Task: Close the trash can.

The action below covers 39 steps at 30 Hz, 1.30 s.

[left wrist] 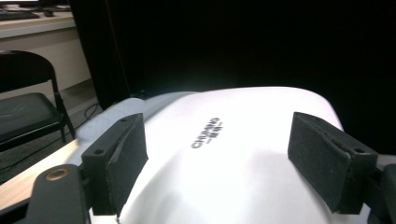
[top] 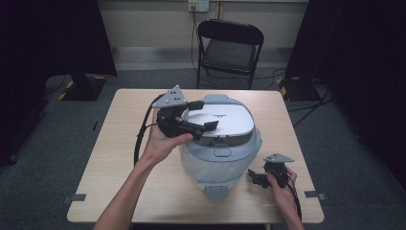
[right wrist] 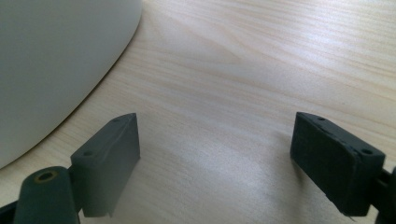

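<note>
On the middle of the wooden table (top: 119, 143), near the center of the high view, sits a big white rice cooker (top: 218, 153). Its lid (top: 225, 117) is down and looks closed. A grey latch button (top: 221, 151) shows on the front, just under the lid.

The left gripper (top: 203, 115) is up high, at the left side of the lid. Its jaws are wide apart. In the left gripper view the two black pads (left wrist: 123, 158) stand one on each side of the frame, with the shiny white lid (left wrist: 224, 158) between them. They look just above the lid, but I cannot tell if they touch it. Nothing is held.

The right gripper (top: 256, 178) is low in the bottom right part of the high view, down by the table, beside the cooker. Its jaws are apart too, and they hold nothing. In the right gripper view the cooker's round white wall (right wrist: 56, 65) fills the upper left corner, close by but not touching.

I think the job is to work the lid. The lid is smooth and round, so the pads could slip off it. A hard push from the side could make the whole cooker slide on the table, because the other gripper is not holding it.
</note>
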Motion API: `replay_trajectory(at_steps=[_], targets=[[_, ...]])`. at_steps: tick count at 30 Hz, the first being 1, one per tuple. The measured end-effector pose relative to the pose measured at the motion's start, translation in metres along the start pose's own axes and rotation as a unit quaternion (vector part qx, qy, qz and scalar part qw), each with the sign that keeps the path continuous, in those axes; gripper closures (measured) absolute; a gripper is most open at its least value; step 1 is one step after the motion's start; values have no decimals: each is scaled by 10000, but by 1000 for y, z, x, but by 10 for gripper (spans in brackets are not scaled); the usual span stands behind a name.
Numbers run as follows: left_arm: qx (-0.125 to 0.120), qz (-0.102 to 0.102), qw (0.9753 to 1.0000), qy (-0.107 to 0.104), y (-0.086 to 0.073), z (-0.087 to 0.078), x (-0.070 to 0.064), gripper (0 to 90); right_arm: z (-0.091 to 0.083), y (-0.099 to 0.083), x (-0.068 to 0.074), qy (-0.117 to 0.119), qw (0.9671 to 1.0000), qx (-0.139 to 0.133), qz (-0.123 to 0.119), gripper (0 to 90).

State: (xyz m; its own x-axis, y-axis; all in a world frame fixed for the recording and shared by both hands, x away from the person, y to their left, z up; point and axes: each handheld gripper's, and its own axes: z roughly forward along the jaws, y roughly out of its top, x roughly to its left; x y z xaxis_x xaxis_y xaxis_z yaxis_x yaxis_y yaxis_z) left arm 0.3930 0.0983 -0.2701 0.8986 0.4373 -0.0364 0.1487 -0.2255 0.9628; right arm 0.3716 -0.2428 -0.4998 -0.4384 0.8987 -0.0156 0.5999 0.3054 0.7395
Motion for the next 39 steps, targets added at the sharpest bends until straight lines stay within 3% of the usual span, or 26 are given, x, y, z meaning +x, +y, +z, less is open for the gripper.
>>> replay_trajectory(at_steps=[3,8,10,17,30,31,39], targets=[[51,82,9997,-203,-3,4,-6,187,0,0,0,0,10000,-1,0,146],[201,274,9991,-246,-11,10,-16,186,0,0,0,0,10000,0,4,146],[284,343,9988,-197,-15,11,-18,174,0,0,0,-1,10000,-1,2,146],[198,396,9988,-190,-17,11,-20,166,0,0,0,0,10000,-1,3,146],[185,357,9991,-143,-18,12,-21,167,0,0,0,-2,10000,-1,8,146],[356,584,9977,-19,-17,11,-22,179,0,0,0,-2,10000,-1,4,146],[370,544,9978,-119,-16,12,-22,188,0,0,0,-4,10000,1,11,146]])
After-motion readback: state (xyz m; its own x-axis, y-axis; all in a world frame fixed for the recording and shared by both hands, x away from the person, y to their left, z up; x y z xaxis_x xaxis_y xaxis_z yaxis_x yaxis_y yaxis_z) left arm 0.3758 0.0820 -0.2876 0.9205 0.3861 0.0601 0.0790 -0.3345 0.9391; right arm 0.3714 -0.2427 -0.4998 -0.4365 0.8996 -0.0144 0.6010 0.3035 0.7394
